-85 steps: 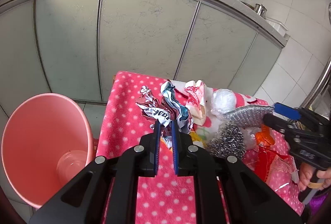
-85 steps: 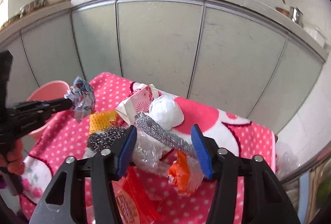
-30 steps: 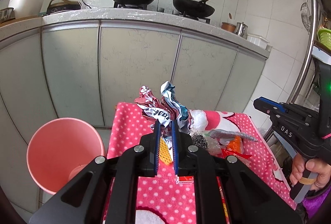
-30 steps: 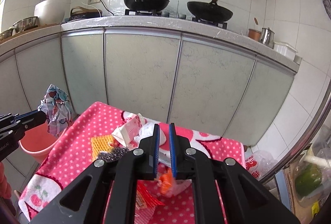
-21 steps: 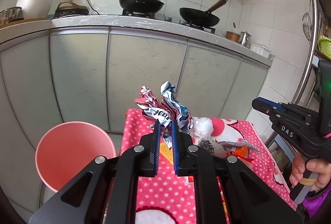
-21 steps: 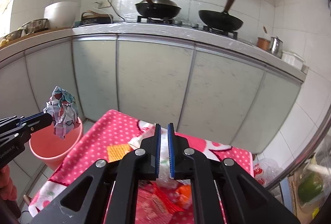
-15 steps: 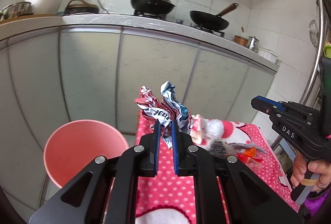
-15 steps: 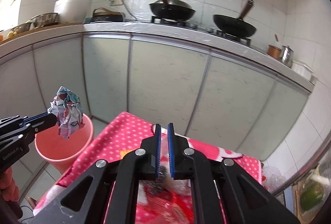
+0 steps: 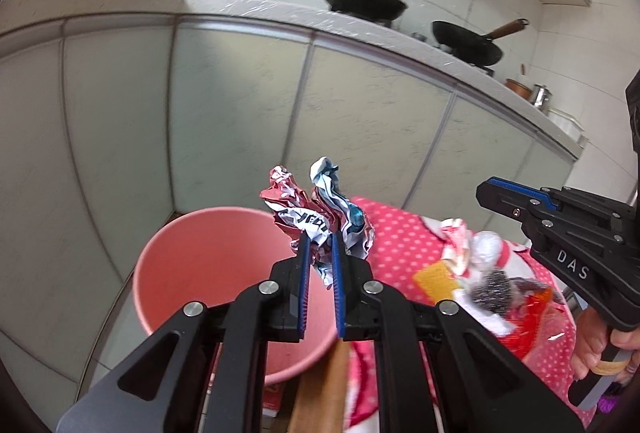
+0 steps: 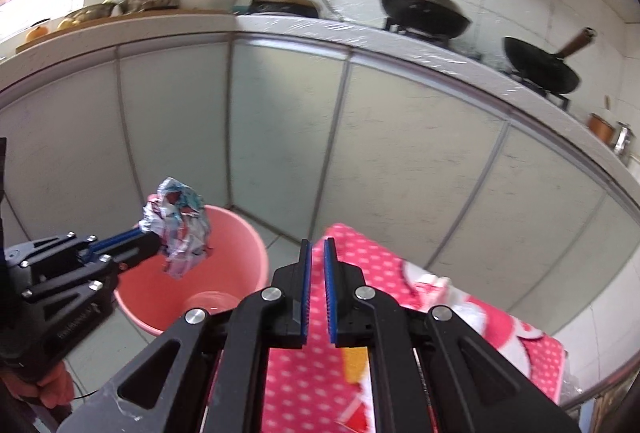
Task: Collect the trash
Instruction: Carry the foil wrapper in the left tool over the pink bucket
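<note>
Item: crumpled wrapper (image 9: 320, 221), printed foil in red, white and blue. Location: pinched between the blue pads of the left gripper (image 9: 319, 253), held in the air over the mouth of the pink bucket (image 9: 200, 261); in the right wrist view the same wad (image 10: 180, 229) hangs above the bucket's (image 10: 240, 253) near rim at about 9 o'clock from that gripper's tips.

Left gripper: jaws drawn narrow, clamped on the wrapper, which bulges out past the tips toward 12 o'clock.

Right gripper (image 10: 316, 253): fingers nearly together with a thin gap, nothing between them; seen from the left wrist camera at 3 o'clock (image 9: 500, 189), held by a hand (image 9: 600, 345).

Pink bucket: stands on the tiled floor, at the left end of the table. A clear round object lies at its bottom (image 10: 212, 301).

Table (image 9: 400, 233): pink cloth with white dots. Remaining litter at 3 o'clock of the left gripper: yellow piece (image 9: 434, 279), white-and-red carton (image 9: 456, 237), steel scourer (image 9: 494, 287), red packet (image 9: 536, 321).

Background: pale cabinet doors (image 10: 280, 137), worktop with two black woks (image 10: 424, 13).
</note>
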`<action>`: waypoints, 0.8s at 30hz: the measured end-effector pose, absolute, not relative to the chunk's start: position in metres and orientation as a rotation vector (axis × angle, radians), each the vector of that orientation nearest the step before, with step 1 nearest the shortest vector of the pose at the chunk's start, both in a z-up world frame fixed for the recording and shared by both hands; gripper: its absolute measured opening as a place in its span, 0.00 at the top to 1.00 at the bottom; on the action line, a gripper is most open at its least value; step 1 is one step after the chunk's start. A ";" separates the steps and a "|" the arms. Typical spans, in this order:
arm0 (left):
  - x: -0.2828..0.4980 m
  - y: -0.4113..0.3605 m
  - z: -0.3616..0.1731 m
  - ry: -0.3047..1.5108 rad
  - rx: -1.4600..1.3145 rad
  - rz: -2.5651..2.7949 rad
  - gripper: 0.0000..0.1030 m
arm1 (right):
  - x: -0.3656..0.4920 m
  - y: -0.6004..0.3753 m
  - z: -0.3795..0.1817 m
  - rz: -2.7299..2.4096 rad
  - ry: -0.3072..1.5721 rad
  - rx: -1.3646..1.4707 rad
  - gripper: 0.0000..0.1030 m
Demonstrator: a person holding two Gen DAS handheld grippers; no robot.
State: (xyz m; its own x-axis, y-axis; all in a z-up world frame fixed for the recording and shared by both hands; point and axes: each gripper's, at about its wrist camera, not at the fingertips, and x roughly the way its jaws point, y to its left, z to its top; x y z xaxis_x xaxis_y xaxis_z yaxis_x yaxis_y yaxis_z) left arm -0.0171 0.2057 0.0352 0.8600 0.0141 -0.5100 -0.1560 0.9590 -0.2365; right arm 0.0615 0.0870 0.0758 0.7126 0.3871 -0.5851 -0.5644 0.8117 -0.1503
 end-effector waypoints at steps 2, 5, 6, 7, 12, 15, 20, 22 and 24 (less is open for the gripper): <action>-0.015 0.213 0.030 0.539 -0.283 0.105 0.91 | 0.063 0.103 0.071 0.558 0.574 -0.347 0.94; -0.013 0.225 0.021 0.555 -0.293 0.127 0.91 | 0.062 0.123 0.063 0.580 0.583 -0.368 0.94; -0.013 0.228 0.018 0.560 -0.295 0.134 0.91 | 0.063 0.127 0.060 0.585 0.587 -0.373 0.94; -0.011 0.231 0.014 0.568 -0.297 0.141 0.91 | 0.064 0.133 0.057 0.590 0.593 -0.377 0.94; -0.004 0.243 -0.003 0.604 -0.307 0.167 0.91 | 0.073 0.155 0.040 0.608 0.630 -0.378 0.94; 0.000 0.247 -0.013 0.625 -0.307 0.179 0.91 | 0.081 0.162 0.030 0.614 0.659 -0.372 0.94; 0.009 0.252 -0.028 0.657 -0.307 0.197 0.91 | 0.093 0.173 0.014 0.628 0.710 -0.354 0.94; 0.013 0.255 -0.034 0.670 -0.307 0.205 0.91 | 0.097 0.177 0.007 0.633 0.729 -0.348 0.94; 0.016 0.257 -0.041 0.683 -0.303 0.214 0.91 | 0.100 0.179 0.001 0.636 0.752 -0.343 0.94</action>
State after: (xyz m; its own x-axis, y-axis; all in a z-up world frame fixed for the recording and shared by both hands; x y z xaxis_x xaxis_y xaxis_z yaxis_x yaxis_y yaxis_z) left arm 0.0160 0.2568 -0.0411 0.7562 0.0947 -0.6475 -0.2918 0.9344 -0.2042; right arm 0.1003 0.1792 0.0008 0.5574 0.4095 -0.7222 -0.6448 0.7615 -0.0659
